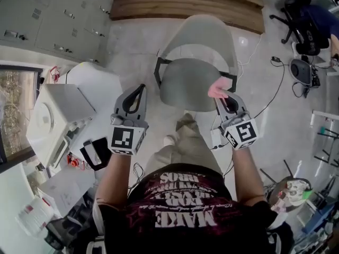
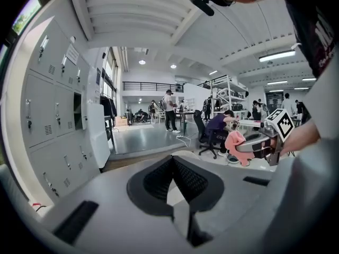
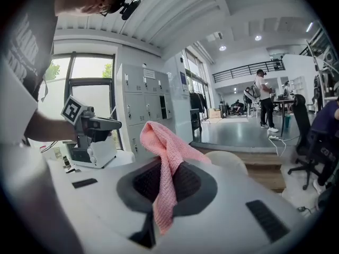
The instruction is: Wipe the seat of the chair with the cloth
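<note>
The chair stands in front of me in the head view, with a grey seat (image 1: 192, 84) and a pale curved back (image 1: 200, 35). A pink knitted cloth (image 1: 217, 89) hangs at the seat's right edge, and my right gripper (image 1: 223, 96) is shut on it. In the right gripper view the cloth (image 3: 165, 163) rises from between the jaws and droops over them. My left gripper (image 1: 139, 90) hovers left of the seat, shut with nothing in it. In the left gripper view its jaws meet in a closed seam (image 2: 175, 194), and the right gripper with the cloth (image 2: 234, 142) shows to the right.
A white table (image 1: 98, 81) with a white machine (image 1: 55, 115) stands at my left, grey lockers (image 1: 47, 15) behind it. A wooden step (image 1: 185, 4) runs behind the chair. Cables (image 1: 270, 89) and a black office chair (image 1: 304, 30) lie to the right. My leg (image 1: 185, 142) is below the seat.
</note>
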The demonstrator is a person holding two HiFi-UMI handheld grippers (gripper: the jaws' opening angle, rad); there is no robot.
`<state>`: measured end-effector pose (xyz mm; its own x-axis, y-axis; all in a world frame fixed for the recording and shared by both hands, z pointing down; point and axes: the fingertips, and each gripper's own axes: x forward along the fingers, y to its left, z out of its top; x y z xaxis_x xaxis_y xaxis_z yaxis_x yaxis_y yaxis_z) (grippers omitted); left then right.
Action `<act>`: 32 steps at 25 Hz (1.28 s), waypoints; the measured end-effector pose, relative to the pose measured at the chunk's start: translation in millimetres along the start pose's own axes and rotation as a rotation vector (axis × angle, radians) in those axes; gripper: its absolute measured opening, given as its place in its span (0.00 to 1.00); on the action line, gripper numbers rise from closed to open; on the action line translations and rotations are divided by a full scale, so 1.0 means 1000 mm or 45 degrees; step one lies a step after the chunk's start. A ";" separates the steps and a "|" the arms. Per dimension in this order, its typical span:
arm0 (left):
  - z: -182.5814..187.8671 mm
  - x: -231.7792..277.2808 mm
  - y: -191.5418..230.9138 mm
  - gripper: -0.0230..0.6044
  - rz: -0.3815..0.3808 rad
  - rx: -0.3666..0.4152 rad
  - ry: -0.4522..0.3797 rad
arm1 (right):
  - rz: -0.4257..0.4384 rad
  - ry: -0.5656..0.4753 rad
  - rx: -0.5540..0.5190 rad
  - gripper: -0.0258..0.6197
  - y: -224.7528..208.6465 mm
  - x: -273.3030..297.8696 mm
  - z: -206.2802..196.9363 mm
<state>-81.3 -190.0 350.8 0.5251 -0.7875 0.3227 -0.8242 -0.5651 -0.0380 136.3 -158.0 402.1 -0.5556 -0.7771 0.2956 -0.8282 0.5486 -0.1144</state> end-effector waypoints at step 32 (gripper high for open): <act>-0.243 0.076 0.018 0.04 0.069 -0.211 0.469 | 0.400 0.922 -0.243 0.09 -0.039 0.324 -0.458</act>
<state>-108.5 -200.1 604.5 0.3936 -0.6573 0.6427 -0.8873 -0.4544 0.0788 22.2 -289.7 936.4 -0.5206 -0.2220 0.8244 -0.5785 0.8019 -0.1494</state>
